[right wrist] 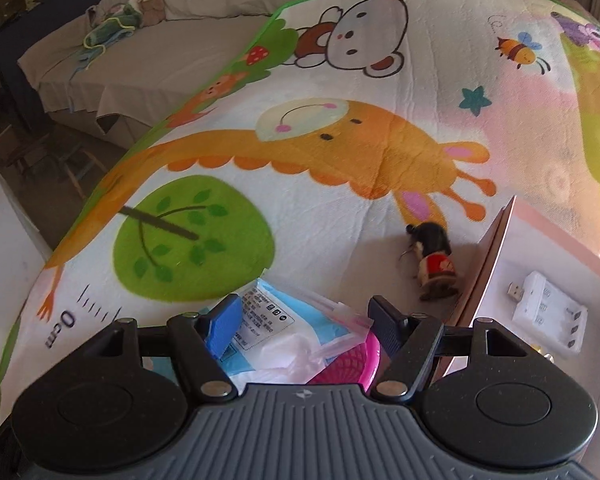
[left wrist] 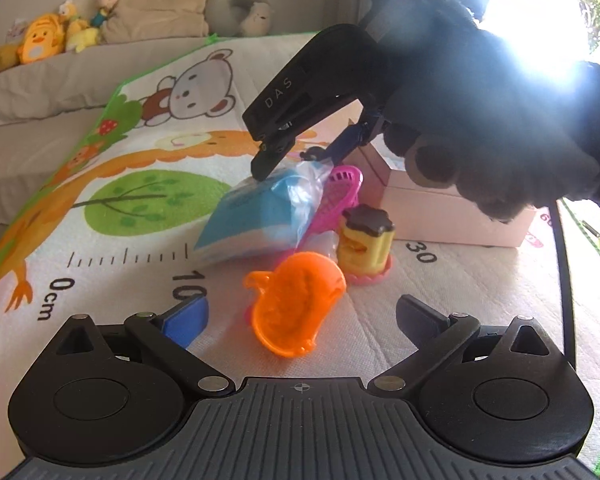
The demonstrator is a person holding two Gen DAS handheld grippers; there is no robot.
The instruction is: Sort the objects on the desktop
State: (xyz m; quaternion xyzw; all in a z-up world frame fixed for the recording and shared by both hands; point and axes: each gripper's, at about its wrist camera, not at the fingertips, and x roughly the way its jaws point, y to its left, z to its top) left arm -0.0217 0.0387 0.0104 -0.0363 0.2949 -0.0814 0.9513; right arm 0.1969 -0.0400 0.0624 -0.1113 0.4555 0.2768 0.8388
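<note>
Right claw on the blue packet, left claw idle over the play mat.

Right claw (right wrist: 304, 326) straddles the bagged blue packet (left wrist: 248, 220), pads at its sides; real grip can't be confirmed. Packet leans on the pink basket (left wrist: 338, 196), by the pink box (left wrist: 452, 208). Left claw (left wrist: 300, 316) open, empty, orange duck mould (left wrist: 296, 304) just ahead; yellow toy jar (left wrist: 366, 244) beyond.

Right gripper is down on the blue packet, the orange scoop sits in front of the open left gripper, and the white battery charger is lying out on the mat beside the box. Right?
Not quite. The white battery charger lies inside the pink box, not on the mat; the right wrist view shows it. The rest holds: the right gripper is at the blue packet, the orange scoop before the open left gripper.
</note>
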